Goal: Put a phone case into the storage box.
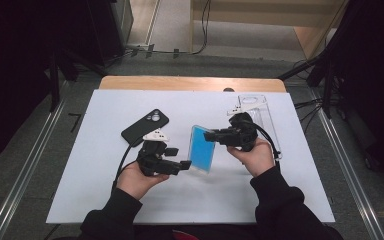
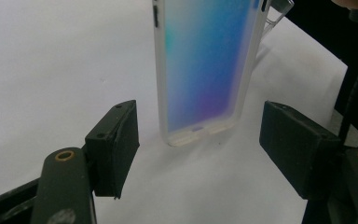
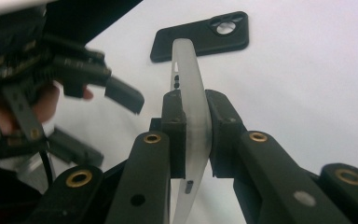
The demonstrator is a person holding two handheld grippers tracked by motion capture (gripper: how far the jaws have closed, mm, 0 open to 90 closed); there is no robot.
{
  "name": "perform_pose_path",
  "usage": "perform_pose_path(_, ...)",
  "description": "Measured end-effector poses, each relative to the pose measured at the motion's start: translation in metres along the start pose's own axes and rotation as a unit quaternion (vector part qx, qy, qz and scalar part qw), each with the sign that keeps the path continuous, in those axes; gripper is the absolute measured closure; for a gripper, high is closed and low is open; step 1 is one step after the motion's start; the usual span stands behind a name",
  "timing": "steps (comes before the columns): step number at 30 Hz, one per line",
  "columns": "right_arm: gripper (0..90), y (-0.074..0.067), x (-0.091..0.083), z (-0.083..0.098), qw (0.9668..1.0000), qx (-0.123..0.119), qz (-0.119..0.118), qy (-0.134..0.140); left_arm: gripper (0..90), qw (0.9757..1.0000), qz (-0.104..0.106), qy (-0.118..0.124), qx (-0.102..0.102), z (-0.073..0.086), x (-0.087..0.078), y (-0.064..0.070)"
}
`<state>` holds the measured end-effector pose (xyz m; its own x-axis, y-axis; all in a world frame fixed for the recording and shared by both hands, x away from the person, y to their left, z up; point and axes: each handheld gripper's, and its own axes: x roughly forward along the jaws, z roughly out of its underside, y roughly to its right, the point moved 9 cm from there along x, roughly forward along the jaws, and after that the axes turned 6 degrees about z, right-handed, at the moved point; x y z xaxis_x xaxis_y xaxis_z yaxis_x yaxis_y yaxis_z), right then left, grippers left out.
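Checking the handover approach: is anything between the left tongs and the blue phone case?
Nothing visible. The blue phone case, clamped by the right tongs, stands on its end on the white table. The left tongs face its lower end with open jaws, bare table between.

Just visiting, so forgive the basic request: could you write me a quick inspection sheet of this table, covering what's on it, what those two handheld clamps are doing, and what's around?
Surface: white board on a wooden table.
Job's things: blue phone case, upright, clamped by the right gripper.
Clutter: black phone case lying flat; clear phone case at the far right.
Grippers: right shut on the blue case; left gripper has open jaws either side of its lower end, not touching.
Cables: black cable trails from the left gripper.
Surroundings: grey floor, metal rails, dark curtains.
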<state>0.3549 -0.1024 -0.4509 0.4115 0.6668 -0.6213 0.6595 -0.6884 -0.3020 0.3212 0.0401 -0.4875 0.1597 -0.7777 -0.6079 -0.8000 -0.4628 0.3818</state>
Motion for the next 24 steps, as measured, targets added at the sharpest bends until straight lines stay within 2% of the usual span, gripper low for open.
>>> perform_pose_path(2, 76.9, 0.0, -0.001, 0.002, 0.9999, -0.014, -0.001, -0.004, 28.2, 0.9999, 0.016, -0.002, -0.004, -0.003, -0.003, -0.002)
perform_pose_path(9, 76.9, -0.002, -0.005, 0.007, 0.9989, -0.031, -0.033, -0.015, 28.4, 0.999, 0.039, -0.021, 0.007, -0.002, -0.009, -0.003)
perform_pose_path(10, 76.9, -0.004, -0.006, 0.009, 0.998, -0.042, -0.044, -0.019, 28.4, 0.9984, 0.044, -0.033, 0.014, -0.001, -0.01, -0.001)
perform_pose_path(11, 76.9, -0.005, -0.007, 0.01, 0.9971, -0.053, -0.05, -0.019, 28.5, 0.9984, 0.044, -0.033, 0.014, -0.001, -0.01, -0.001)
perform_pose_path(12, 76.9, -0.005, -0.008, 0.011, 0.9963, -0.063, -0.056, -0.02, 28.7, 0.998, 0.04, -0.039, 0.029, -0.001, -0.012, -0.001)
perform_pose_path(14, 76.9, -0.007, -0.009, 0.012, 0.9948, -0.074, -0.065, -0.026, 28.6, 0.9977, 0.041, -0.043, 0.034, -0.002, -0.013, -0.001)
perform_pose_path(16, 76.9, -0.008, -0.009, 0.013, 0.9937, -0.083, -0.07, -0.03, 28.6, 0.9967, 0.055, -0.042, 0.042, -0.008, -0.015, 0.001)
perform_pose_path(19, 76.9, -0.011, -0.009, 0.011, 0.9921, -0.093, -0.079, -0.029, 28.6, 0.9958, 0.075, -0.035, 0.041, -0.016, -0.017, 0.001)
perform_pose_path(20, 76.9, -0.012, -0.008, 0.011, 0.9918, -0.094, -0.081, -0.029, 28.6, 0.9958, 0.075, -0.035, 0.041, -0.016, -0.017, 0.001)
perform_pose_path(21, 76.9, -0.012, -0.008, 0.011, 0.9913, -0.098, -0.083, -0.03, 28.6, 0.9949, 0.087, -0.033, 0.039, -0.02, -0.018, -0.002)
perform_pose_path(22, 76.9, -0.012, -0.008, 0.011, 0.9913, -0.098, -0.083, -0.03, 28.6, 0.9949, 0.087, -0.033, 0.039, -0.02, -0.018, -0.002)
perform_pose_path(23, 76.9, -0.012, -0.008, 0.011, 0.9893, -0.115, -0.086, -0.027, 28.6, 0.9946, 0.084, -0.045, 0.04, -0.022, -0.018, -0.006)
perform_pose_path(24, 76.9, -0.013, -0.008, 0.011, 0.9884, -0.122, -0.087, -0.026, 28.6, 0.994, 0.088, -0.048, 0.045, -0.024, -0.018, -0.007)
